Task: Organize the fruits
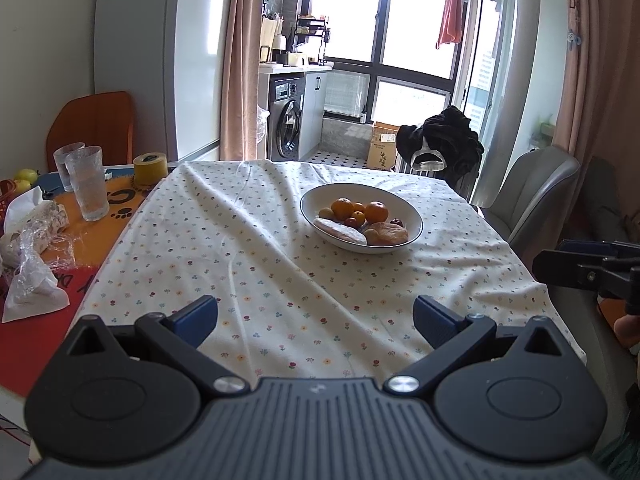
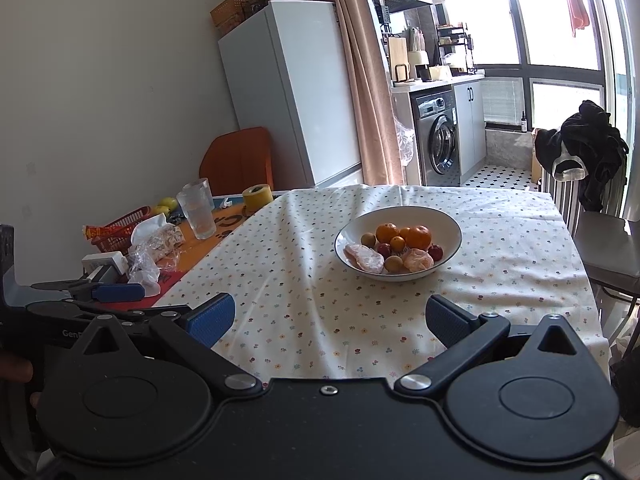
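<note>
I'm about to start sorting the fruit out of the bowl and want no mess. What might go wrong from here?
The tablecloth lies wrinkled under the bowl, so dragging the bowl may bunch it. The fruit is piled close: lifting an orange may roll its small neighbours. Both the left claw and right claw are open and empty, well short of the bowl.

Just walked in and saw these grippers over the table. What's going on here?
A person holds a two-finger gripper in each hand, sorting fruit. Both the left gripper and right gripper are open and empty, above the floral tablecloth, short of the white bowl. The bowl holds oranges, small fruits and a few wrapped items. Nothing has been picked up yet.
</note>
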Action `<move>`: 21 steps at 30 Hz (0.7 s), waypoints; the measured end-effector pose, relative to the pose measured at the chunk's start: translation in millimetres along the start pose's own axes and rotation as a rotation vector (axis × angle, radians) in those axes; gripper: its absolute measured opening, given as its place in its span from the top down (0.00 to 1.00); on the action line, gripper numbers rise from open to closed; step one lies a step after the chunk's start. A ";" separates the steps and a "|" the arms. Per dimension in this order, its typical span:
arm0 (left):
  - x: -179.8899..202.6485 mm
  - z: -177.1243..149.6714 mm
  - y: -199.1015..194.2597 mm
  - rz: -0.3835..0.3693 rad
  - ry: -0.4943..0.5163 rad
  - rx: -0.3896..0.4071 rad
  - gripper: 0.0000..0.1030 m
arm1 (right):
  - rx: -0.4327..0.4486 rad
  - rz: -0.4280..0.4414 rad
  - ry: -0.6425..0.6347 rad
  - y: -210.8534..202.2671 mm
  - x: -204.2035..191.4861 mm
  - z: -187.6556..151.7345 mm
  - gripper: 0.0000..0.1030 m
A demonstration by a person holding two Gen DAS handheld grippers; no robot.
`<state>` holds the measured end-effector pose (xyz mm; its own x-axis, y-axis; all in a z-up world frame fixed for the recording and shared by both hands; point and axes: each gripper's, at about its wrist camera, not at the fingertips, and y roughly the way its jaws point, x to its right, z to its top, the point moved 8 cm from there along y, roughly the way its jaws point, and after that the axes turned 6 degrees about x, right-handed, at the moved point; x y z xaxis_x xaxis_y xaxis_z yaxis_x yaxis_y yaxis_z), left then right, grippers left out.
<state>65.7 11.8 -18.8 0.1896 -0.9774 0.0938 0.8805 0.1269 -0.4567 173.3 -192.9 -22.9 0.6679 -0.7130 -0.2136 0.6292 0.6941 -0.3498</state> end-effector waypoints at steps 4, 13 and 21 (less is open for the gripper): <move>0.3 -0.1 -0.1 0.000 -0.001 -0.001 0.00 | -0.001 0.001 0.000 -0.1 0.0 -0.1 0.00; 0.6 -0.8 0.6 0.004 0.003 0.001 0.00 | -0.005 0.003 -0.002 1.0 -0.3 -1.6 0.00; 0.4 -1.0 1.2 0.003 -0.004 0.002 0.00 | -0.006 0.003 -0.001 0.8 0.4 -2.2 0.00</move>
<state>66.3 11.4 -20.2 0.1939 -0.9763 0.0961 0.8806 0.1300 -0.4556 173.2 -192.9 -25.3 0.6700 -0.7109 -0.2141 0.6246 0.6956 -0.3549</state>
